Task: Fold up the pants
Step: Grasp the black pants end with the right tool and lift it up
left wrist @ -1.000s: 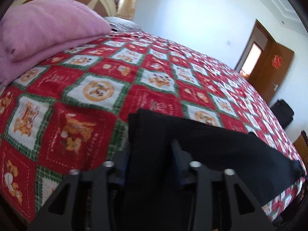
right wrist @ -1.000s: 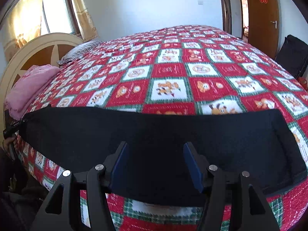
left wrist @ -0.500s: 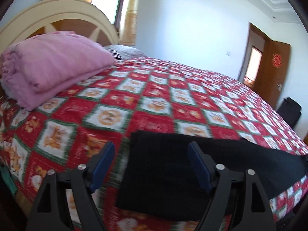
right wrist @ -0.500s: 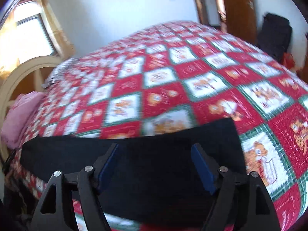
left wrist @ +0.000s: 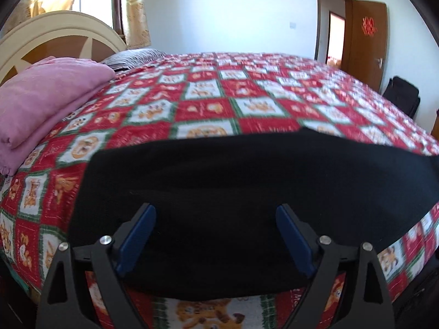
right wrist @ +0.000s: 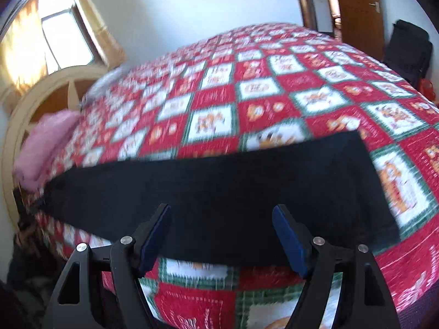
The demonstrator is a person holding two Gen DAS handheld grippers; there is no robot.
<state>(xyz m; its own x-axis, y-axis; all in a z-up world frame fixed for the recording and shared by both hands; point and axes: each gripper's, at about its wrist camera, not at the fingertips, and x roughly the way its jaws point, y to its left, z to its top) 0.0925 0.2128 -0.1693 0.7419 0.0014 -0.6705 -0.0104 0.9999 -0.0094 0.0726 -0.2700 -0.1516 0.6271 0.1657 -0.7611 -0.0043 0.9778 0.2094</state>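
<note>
Fingers (left wrist: 145, 227) of left gripper (left wrist: 216, 213) spread wide, released, hovering over black pants (left wrist: 233, 181). Right gripper (right wrist: 222, 216) likewise spread, empty. Pants laid flat in a long band along near edge of bed (left wrist: 255, 90), on red patchwork quilt. Pink blanket (left wrist: 41, 98) folded by headboard (left wrist: 55, 35).

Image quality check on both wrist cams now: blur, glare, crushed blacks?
Left wrist: mild motion blur on the quilt; black pants crushed, no fold detail; left tongs sharp. Right wrist: heavier blur across the quilt and pink blanket; window blown out; right tongs sharp. Both show strong fisheye bowing.
</note>
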